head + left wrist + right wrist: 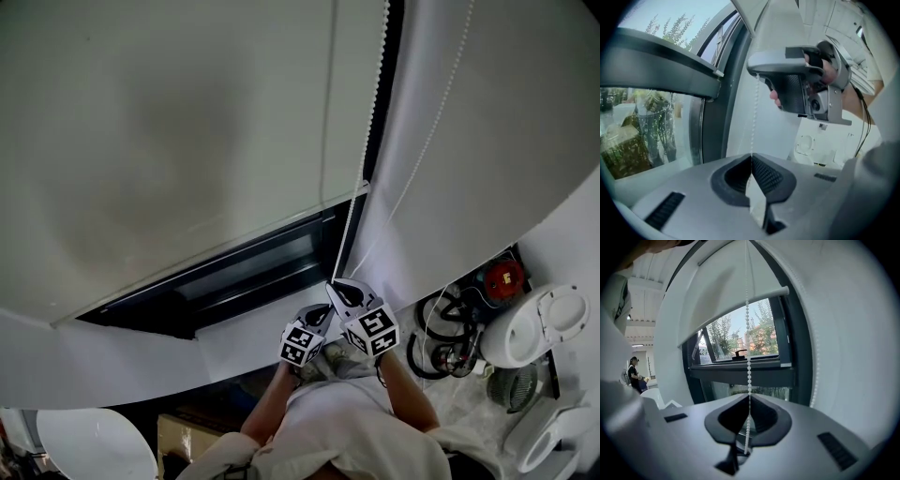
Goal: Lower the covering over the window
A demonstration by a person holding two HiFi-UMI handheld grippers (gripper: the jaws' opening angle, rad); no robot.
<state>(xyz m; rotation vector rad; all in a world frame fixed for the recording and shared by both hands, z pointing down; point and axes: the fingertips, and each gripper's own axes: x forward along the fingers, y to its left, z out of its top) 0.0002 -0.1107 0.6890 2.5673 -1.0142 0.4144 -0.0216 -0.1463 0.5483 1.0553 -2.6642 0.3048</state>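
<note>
On the left hangs the blind (169, 141), big and pale; it covers the top part of the window (234, 277); under its bottom bar (740, 305) the glass is bare, and through it I can see green trees (721, 331) and a dark window handle (738, 353). Next comes my left gripper (319, 317), low down in front of me, just under the window's dark frame; its two jaws are pressed together, and they pinch the bead chain (349, 225) right at the tip. The chain is thin and white; it runs up beside the right edge of the blind to the top of the head view; another strand (441, 103) of it hangs just to the right, against the white wall. My right gripper (339, 289) sits just beside the left one and a bit higher on the same chain; its jaws are pressed together too, with the beads caught between them, and the end of the chain dangles out below. Farther right, down by the floor, are some black hoses (448, 328), a round red thing (504, 276), and a white thing that looks like a toilet (539, 328).
</note>
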